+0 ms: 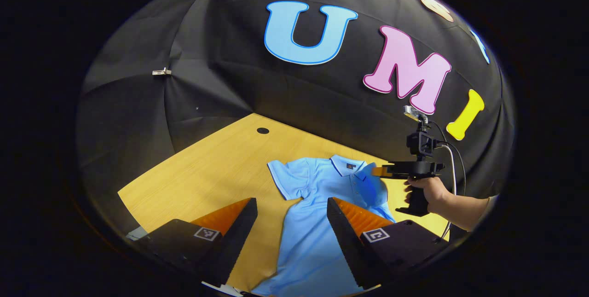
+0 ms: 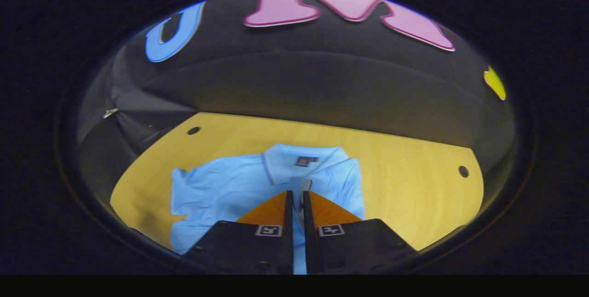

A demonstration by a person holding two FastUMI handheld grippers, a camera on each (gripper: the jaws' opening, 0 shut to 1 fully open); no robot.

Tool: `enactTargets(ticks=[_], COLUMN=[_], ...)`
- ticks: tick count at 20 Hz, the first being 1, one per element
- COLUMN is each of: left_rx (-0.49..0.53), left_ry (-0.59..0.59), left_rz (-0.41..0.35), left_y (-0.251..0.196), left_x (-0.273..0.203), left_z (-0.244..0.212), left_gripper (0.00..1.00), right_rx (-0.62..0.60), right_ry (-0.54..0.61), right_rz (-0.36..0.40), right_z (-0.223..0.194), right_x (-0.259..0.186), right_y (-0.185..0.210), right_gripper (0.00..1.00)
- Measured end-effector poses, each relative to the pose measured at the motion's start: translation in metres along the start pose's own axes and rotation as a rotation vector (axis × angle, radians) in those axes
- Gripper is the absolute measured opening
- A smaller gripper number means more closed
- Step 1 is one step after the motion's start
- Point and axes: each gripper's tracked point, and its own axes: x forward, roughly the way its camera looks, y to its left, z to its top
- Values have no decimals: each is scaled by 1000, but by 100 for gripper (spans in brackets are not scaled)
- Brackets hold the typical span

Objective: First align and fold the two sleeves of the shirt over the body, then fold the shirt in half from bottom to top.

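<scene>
Shirt (image 1: 317,223) flat on table (image 1: 207,168); left claw (image 1: 292,223) spread above it, right claw (image 2: 297,205) pinching sleeve fold.

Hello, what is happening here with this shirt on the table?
A person is folding a light blue polo shirt on a wooden table with two handheld grippers. The right gripper is nearly shut and pinches a bit of cloth, carrying one sleeve over the body. The left gripper hangs open above the shirt. The other sleeve lies unfolded.
</scene>
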Motion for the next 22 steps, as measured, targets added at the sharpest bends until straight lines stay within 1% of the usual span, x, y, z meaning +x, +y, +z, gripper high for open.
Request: enactTargets(ticks=[1, 3, 6, 7, 9, 11, 13, 14, 15, 16, 18, 20, 22], left_rx=[13, 28, 24, 20, 32, 57, 76, 89, 105, 118, 111, 91, 77], left_ry=[-1, 7, 11, 16, 48, 72, 98, 120, 137, 151, 178, 213, 247], left_rz=[8, 7, -23, -37, -58, -54, -57, -42, -18, 11, 42, 58, 112], left_y=[4, 7, 8, 8, 10, 15, 15, 18, 22, 26, 24, 24, 38], left_x=[1, 9, 34, 47, 78, 111, 146, 167, 186, 206, 240, 271, 299], left_z=[1, 2, 10, 12, 6, 6, 5, 1, -4, -6, -11, -21, -29], left_gripper=[97, 97, 97, 97, 97, 97, 96, 96, 97, 97, 97, 97, 97], right_rx=[-39, -98, -80, -79, -96, -98, -69, -36, -7, 27, 81, 75, 66], right_ry=[-3, -31, -56, -57, -70, -89, -117, -123, -131, -139, -146, -136, -118], right_rz=[33, 56, 81, 91, 78, 51, 14, -14, -30, -52, -77, -92, -101], right_z=[-5, -13, -25, -29, -35, -39, -40, -43, -46, -50, -58, -70, -80], right_x=[-4, -21, -67, -87, -119, -145, -168, -177, -187, -194, -205, -215, -225], right_y=[16, 35, 44, 41, 29, 13, -6, -16, -24, -31, -40, -49, -57], right_gripper=[38, 85, 98, 100, 100, 100, 100, 100, 95, 100, 100, 100, 100])
